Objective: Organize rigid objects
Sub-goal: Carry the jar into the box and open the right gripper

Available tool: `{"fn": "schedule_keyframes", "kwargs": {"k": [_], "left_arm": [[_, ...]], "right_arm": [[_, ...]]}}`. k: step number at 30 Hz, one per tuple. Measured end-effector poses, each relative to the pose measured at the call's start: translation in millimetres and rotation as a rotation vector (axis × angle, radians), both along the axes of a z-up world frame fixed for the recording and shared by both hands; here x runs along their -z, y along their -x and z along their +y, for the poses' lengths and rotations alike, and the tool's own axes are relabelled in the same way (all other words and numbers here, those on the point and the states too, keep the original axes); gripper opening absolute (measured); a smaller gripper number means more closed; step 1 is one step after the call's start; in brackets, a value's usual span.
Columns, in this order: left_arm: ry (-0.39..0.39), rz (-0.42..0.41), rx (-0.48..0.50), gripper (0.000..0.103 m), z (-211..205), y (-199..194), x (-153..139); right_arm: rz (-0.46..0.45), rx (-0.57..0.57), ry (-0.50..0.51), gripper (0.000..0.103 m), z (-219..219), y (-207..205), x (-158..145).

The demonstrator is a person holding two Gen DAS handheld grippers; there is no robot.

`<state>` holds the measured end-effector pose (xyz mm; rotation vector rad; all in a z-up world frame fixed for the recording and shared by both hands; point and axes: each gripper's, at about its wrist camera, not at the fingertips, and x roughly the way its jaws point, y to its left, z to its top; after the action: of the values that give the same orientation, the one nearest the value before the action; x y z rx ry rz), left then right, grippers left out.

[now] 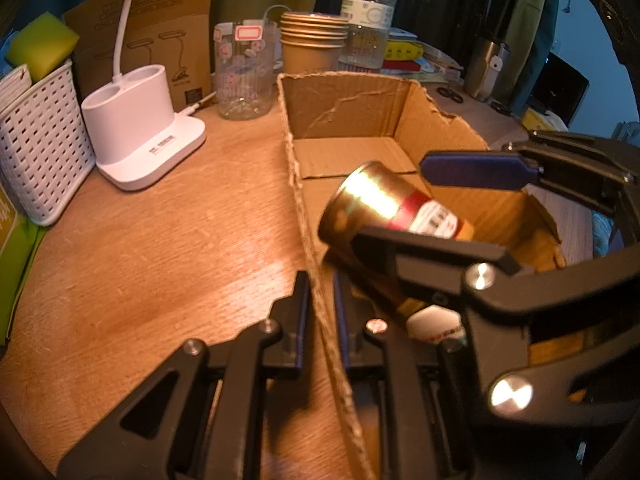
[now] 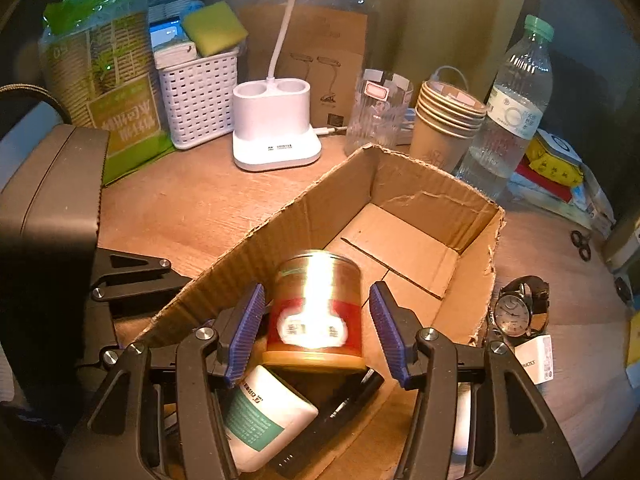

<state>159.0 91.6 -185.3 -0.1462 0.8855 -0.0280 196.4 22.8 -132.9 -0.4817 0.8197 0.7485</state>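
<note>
Two grippers work at one torn-edged cardboard box (image 2: 420,216), which sits open on the wooden table (image 1: 160,248). Left gripper (image 1: 320,336) is clamped shut on the box's near side wall, one finger outside, one inside. Right gripper (image 2: 316,332) hangs over the box with its jaws apart; no earlier view, so only the gap is told. The tin can (image 2: 316,312), gold with a red label band, stands between the blue pads (image 2: 248,328) inside the box; a gap shows on both sides of it in the right wrist view, so the pads are not pressing. In the left wrist view the same can (image 1: 384,208) looks tilted, bottom rim toward the camera. Under and beside the can lie a white bottle with teal label (image 2: 264,412) and a dark flat device (image 2: 336,412), both in the box's near end. Far end of the box is bare cardboard.

Outside the box, just right of its wall, a wristwatch (image 2: 516,308) lies on the table with a white tag (image 2: 536,356) beside it.
</note>
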Motion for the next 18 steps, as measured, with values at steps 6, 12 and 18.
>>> {"fn": "schedule_keyframes", "kwargs": {"k": [6,12,18], "left_arm": [[0.000,0.000,0.000,0.013,-1.0,-0.4,0.3],[-0.001,0.000,0.000,0.013,-1.3,-0.5,0.8],[0.000,0.000,0.000,0.013,-0.9,-0.5,0.4]], "right_arm": [[-0.024,0.021,-0.048,0.063,-7.1,2.9,-6.7],[-0.068,0.072,-0.115,0.063,-23.4,9.2,-18.6],[-0.096,0.117,-0.165,0.063,-40.3,14.3,-29.1]]}}
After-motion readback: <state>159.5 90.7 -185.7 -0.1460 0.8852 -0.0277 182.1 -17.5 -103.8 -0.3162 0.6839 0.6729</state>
